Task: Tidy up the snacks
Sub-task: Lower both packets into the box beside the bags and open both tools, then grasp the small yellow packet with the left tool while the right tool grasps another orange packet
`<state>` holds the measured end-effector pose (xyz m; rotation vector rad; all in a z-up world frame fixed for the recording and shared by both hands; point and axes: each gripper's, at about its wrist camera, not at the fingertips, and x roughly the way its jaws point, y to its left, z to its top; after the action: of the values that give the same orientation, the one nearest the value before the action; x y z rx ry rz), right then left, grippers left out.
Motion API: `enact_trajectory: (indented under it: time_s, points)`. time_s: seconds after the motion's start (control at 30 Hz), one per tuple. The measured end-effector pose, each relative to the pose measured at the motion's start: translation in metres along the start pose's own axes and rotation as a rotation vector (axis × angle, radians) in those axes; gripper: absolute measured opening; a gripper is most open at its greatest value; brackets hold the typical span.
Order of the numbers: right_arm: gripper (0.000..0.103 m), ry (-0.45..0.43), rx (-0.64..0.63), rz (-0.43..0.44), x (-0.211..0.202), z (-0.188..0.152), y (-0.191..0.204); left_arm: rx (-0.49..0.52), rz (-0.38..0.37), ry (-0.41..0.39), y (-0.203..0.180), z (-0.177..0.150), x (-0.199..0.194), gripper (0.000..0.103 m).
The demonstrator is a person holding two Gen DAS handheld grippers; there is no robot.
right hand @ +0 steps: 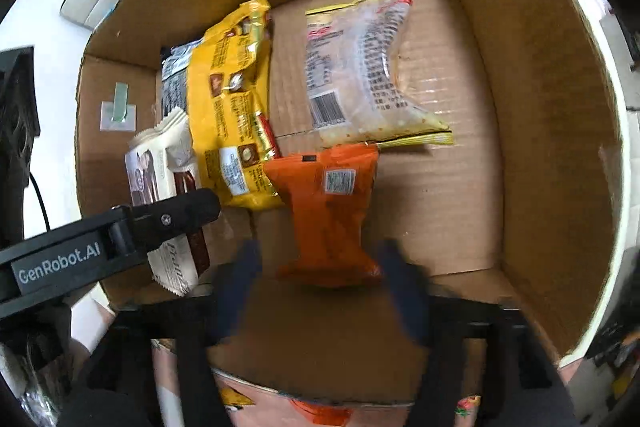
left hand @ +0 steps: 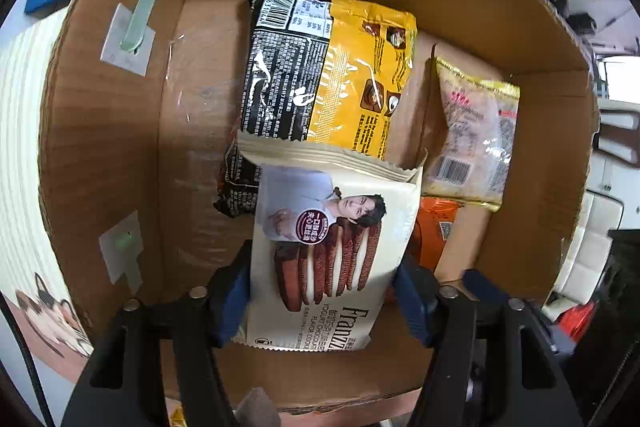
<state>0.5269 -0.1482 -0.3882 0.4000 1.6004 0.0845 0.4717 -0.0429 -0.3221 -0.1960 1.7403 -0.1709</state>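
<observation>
We take the cardboard box (left hand: 120,131) as our reference, and both grippers point steeply down into it. The left gripper (left hand: 324,291) straddles the cream cookie packet (left hand: 332,255), which lies on the box floor near the left wall. Its blue pads (left hand: 236,291) sit just beside the packet's edges, and we cannot tell whether they press on it or merely touch it, so we class its grip as undetermined. The cookie packet's upper sealed edge overlaps the yellow-and-black packet (left hand: 324,75), which lies toward the far wall of the box. In the right wrist view, the right gripper (right hand: 320,287) stands released: its blurred blue fingers (right hand: 404,291) are spread on either side of the orange packet (right hand: 328,211) with a visible gap on each side. The orange packet rests on the box floor near the near wall, its upper corner against the yellow-and-black packet. The clear packet with gold edges (right hand: 368,67) lies beyond the orange packet, toward the far right corner of the box. We also see the left gripper's black finger crossing the cookie packet at the left side of the box.
</observation>
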Motion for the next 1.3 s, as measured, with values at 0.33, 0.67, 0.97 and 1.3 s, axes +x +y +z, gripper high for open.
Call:
enact_trajectory:
  time_s: [0.33,0.67,0.97,1.3]
  points:
    - [0.092,-0.056,-0.083,-0.132,-0.018,-0.005,0.011,0.023,0.022,-0.105,-0.001,-0.013,-0.032,0.086]
    - [0.093,-0.233,-0.135,-0.143,-0.076,-0.044,0.018,0.100,0.077,-0.345,-0.007,-0.068,-0.091,0.086]
    - [0.093,-0.334,-0.155,-0.101,-0.124,-0.095,0.028,0.101,0.112,-0.477,-0.009,-0.128,-0.128,0.086]
    - [0.093,-0.089,-0.377,-0.114,-0.066,-0.158,0.052,-0.112,0.150,-0.405,0.062,-0.225,-0.083,0.086]
